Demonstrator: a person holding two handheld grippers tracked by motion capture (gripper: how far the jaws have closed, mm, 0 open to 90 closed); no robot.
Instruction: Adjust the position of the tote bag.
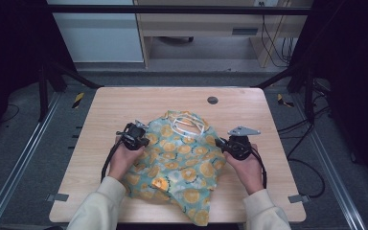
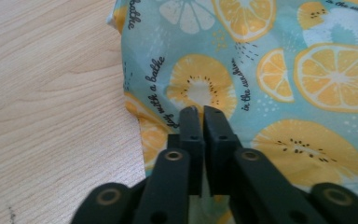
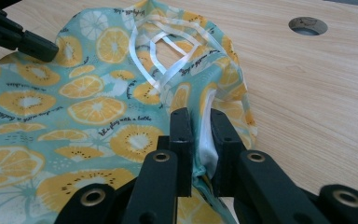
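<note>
A crumpled teal cloth bag [image 1: 182, 160] printed with orange slices lies in the middle of the wooden table [image 1: 120, 105]. White ribbon straps [image 1: 188, 125] rest on its far end. My left gripper [image 1: 145, 142] sits at the bag's left edge, with its jaws closed together over the fabric [image 2: 261, 70] and a sliver of cloth between the left gripper [image 2: 201, 112] pads. At the bag's right edge, my right gripper [image 1: 224, 145] is shut on a fold. In the right gripper view, white lining shows between the right gripper [image 3: 198, 116] jaws, and the straps [image 3: 163, 56] lie beyond on the bag [image 3: 74, 107].
A round cable hole [image 1: 212, 100] is set in the table behind the bag. Bare wood runs along the left, right and far sides. Black frame posts and cables stand around the table. The other gripper [image 3: 28, 44] shows at the top left of the right gripper view.
</note>
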